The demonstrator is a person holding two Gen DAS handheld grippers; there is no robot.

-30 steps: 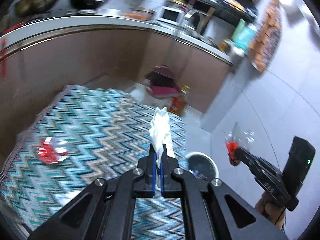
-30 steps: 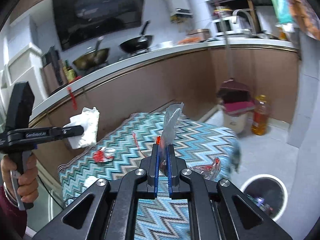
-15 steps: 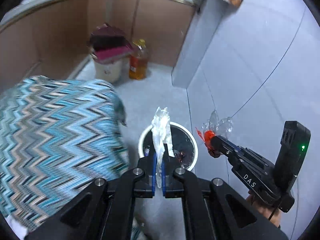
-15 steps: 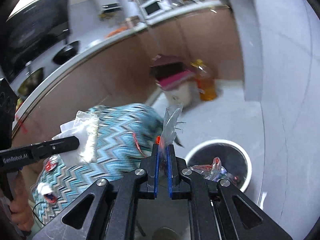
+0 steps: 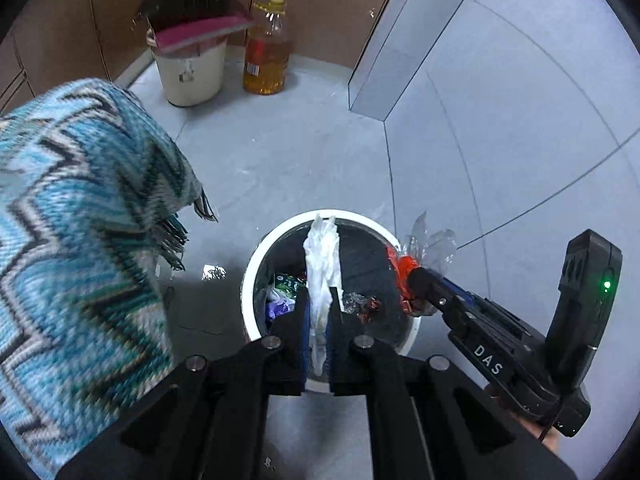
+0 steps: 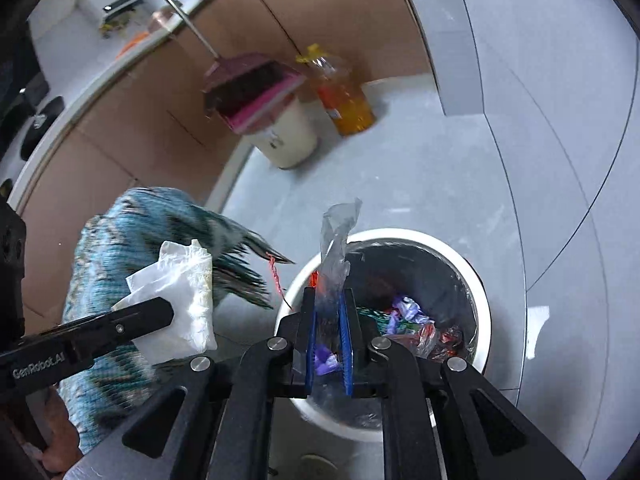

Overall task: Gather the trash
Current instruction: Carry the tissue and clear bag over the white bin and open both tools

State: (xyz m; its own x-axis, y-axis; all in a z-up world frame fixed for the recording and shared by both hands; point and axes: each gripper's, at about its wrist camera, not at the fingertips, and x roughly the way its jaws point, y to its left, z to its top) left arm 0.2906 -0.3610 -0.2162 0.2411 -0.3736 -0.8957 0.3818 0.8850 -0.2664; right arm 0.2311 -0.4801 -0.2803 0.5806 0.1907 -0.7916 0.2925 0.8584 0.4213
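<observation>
The bin (image 5: pixel 256 264) stands on the floor (image 5: pixel 300 152) just off the corner of the cloth-draped bench (image 5: pixel 80 200), and both pieces of trash hang over it. The left tool (image 5: pixel 318 312) is narrow, its jaws barely starting to part, with the white tissue (image 5: pixel 322 256) still caught between the pads. The right tool (image 6: pixel 328 320) has its jaws opening, and the clear wrapper (image 6: pixel 336 240) with its red scrap still stands between them.

The wrapper is light and sits close above the bin's rim, so it could cling to a pad or drift down outside onto the floor. The tissue lies over the middle of the bin, but it may stick to one pad and come away with the tool if that is lifted too soon.

The bin's near rim is hidden behind both tools. The bench top is out of view, so whether more trash is left there cannot be told. A pale patch on the floor (image 5: pixel 214 272) beside the bin may be a scrap or only light
</observation>
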